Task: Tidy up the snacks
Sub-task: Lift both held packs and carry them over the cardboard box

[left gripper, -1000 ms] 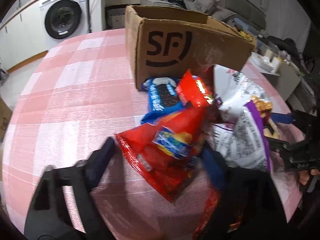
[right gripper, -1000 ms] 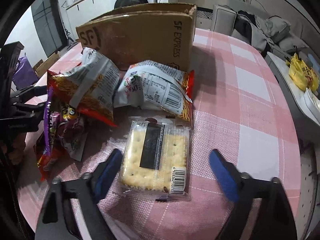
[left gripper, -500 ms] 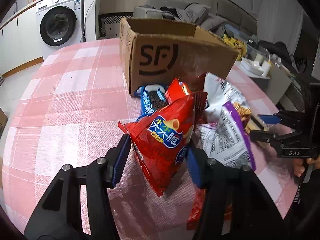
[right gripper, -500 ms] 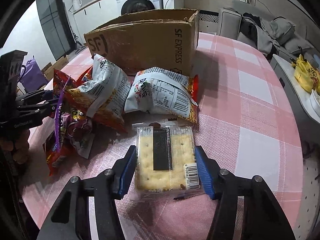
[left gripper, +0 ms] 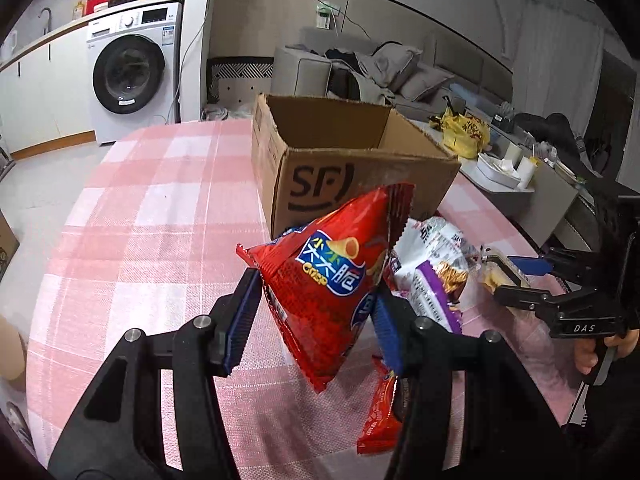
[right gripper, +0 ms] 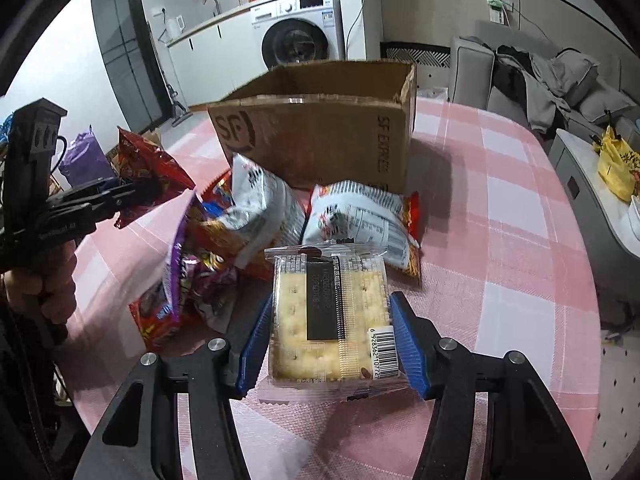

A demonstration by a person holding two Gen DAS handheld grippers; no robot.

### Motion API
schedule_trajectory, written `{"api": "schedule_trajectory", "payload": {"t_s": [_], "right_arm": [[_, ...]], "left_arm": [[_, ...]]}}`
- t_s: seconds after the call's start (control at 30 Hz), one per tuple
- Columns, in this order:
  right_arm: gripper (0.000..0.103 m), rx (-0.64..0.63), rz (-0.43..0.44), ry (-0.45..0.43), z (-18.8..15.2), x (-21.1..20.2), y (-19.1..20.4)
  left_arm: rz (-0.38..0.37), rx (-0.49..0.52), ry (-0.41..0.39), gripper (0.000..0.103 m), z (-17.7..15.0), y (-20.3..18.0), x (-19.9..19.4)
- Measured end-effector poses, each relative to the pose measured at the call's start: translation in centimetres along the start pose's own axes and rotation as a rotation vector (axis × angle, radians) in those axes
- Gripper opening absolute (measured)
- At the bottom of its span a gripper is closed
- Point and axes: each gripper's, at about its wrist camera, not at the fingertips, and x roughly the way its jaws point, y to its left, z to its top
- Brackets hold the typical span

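The left gripper [left gripper: 316, 312] fingers pinch the red crisp bag [left gripper: 328, 280] low, above the tabletop [left gripper: 140, 220]; it may slip. The right gripper [right gripper: 332, 340] fingers clamp the cracker pack [right gripper: 328, 312]. At 12 o'clock, the cardboard box [left gripper: 340, 168] rim may catch both

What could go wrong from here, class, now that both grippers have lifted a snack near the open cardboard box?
1. The red crisp bag is puffy and slick; pinched low by the left gripper, it may slip or tip.
2. The clear-wrapped cracker pack is brittle; the right gripper could crack it.
3. Both grippers may crowd over the brown cardboard box.
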Motion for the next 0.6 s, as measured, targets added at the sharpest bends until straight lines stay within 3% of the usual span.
{"api": "schedule_trajectory", "payload": {"t_s": [0.6], "right_arm": [[0.058, 0.098, -0.005, -0.191, 3.4, -4.0, -0.7]], "left_arm": [[-0.004, 0.007, -0.084, 0.051, 3.1, -1.7, -2.4]]}}
